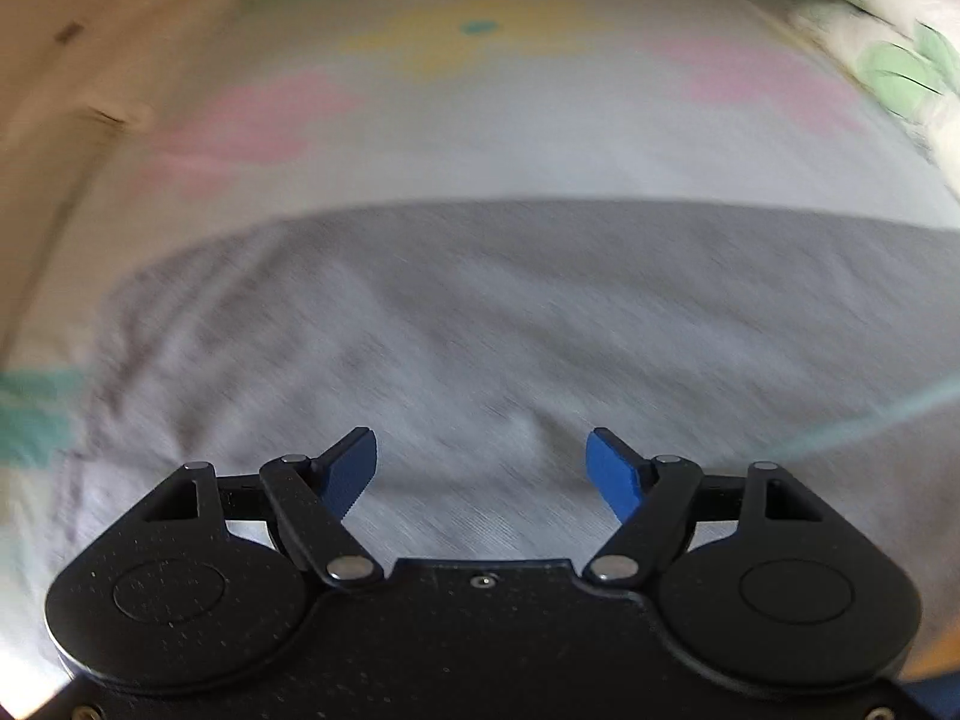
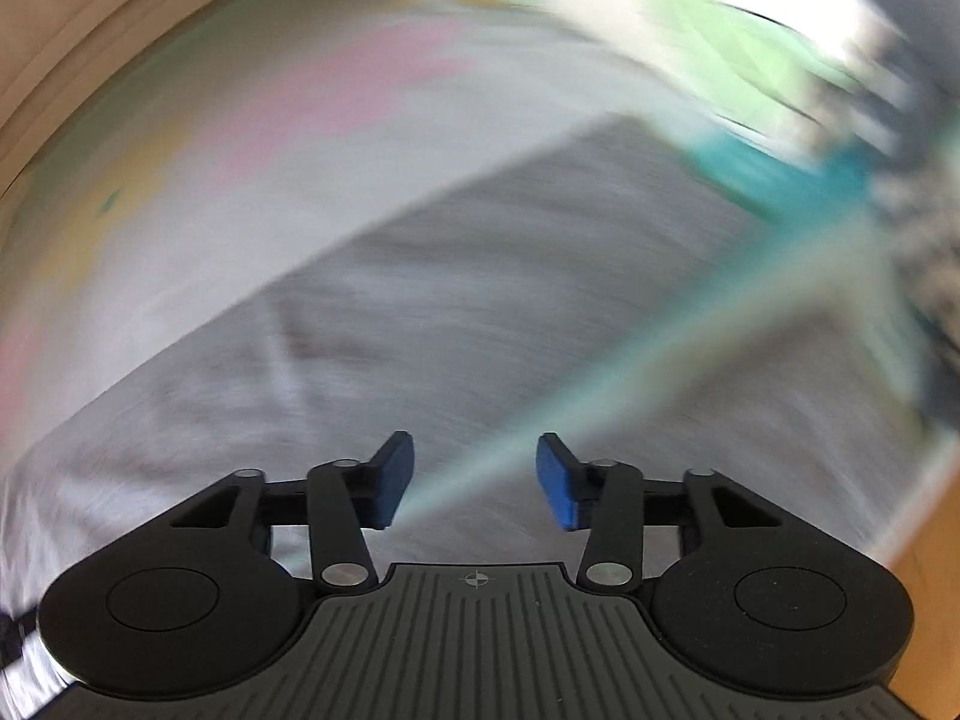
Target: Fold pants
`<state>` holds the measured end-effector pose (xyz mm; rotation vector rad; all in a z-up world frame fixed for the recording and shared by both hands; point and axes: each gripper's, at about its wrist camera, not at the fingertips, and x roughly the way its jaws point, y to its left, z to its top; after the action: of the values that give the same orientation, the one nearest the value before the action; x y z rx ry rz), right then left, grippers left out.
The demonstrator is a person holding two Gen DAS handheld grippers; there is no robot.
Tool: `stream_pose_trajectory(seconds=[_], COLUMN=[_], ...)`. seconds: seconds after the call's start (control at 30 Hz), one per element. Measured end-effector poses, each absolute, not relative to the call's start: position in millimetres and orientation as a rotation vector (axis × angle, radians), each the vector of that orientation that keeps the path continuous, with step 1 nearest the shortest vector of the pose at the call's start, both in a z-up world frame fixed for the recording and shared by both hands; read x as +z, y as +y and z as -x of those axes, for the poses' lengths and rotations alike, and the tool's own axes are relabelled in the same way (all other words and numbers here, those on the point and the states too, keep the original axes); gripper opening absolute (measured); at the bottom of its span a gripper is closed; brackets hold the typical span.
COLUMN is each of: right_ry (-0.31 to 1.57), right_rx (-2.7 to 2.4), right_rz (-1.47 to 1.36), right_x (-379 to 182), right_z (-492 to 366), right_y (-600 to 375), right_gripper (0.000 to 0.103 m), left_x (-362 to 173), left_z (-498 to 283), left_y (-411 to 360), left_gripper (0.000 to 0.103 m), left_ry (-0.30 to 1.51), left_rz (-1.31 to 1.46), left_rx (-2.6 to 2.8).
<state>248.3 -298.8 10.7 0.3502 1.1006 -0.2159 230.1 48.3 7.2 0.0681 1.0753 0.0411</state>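
Between the parted fingers [image 1: 612,480] of the left gripper [image 1: 480,474] nothing stands, only flat grey pants [image 1: 480,312] ahead. A pillow [image 1: 900,60] lies far right beyond them. The right gripper [image 2: 474,480] is likewise spread, with a pale teal streak [image 2: 600,384] running between its fingers.

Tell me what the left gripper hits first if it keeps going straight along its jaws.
Most likely the grey pants: the left gripper, jaws open and empty, points at the cloth spread just ahead. Beyond lies the pastel sheet. The picture is blurred, so depth is uncertain.

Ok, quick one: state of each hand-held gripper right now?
Left hand-held gripper: open, holding nothing, over the grey pants.
Right hand-held gripper: open, holding nothing, also over the pants.
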Motion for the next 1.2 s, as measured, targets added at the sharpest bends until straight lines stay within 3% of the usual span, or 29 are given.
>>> stream_pose_trajectory(seconds=[0.37,0.43,0.5,0.73,0.77,0.93,1.2], right_ry=[1.200,1.191,1.171,1.133,1.127,1.099,1.076], right_rx=[0.094,0.054,0.035,-0.066,-0.071,-0.101,-0.171], right_rz=[-0.068,-0.093,-0.142,-0.346,-0.359,-0.305,-0.285], right_x=[-38.9,-47.3,-44.5,-47.3,-47.6,-42.4,-42.9], right_z=[-347.2,-362.4,-374.2,-391.5,-390.3,-391.0,-383.9], right_y=[-206.6,-217.7,-231.5,-283.5,-286.4,-286.6,-297.0], right_gripper=[0.041,0.034,0.027,0.002,0.000,0.000,0.000], left_x=[-40.0,-52.0,-58.8,-61.1,-62.4,-66.6,-63.9], left_z=[-258.0,-266.3,-273.9,-307.4,-312.3,-340.7,-366.0], left_y=[84.3,94.0,105.4,153.3,162.7,207.6,243.3], left_gripper=[0.077,0.078,0.086,0.088,0.093,0.100,0.100], left_ry=[1.150,1.190,1.191,1.099,1.094,1.076,1.012], left_rz=[-0.060,-0.049,-0.016,-0.012,-0.006,0.080,-0.124], left_rx=[0.144,0.166,0.176,0.289,0.304,0.373,0.623])
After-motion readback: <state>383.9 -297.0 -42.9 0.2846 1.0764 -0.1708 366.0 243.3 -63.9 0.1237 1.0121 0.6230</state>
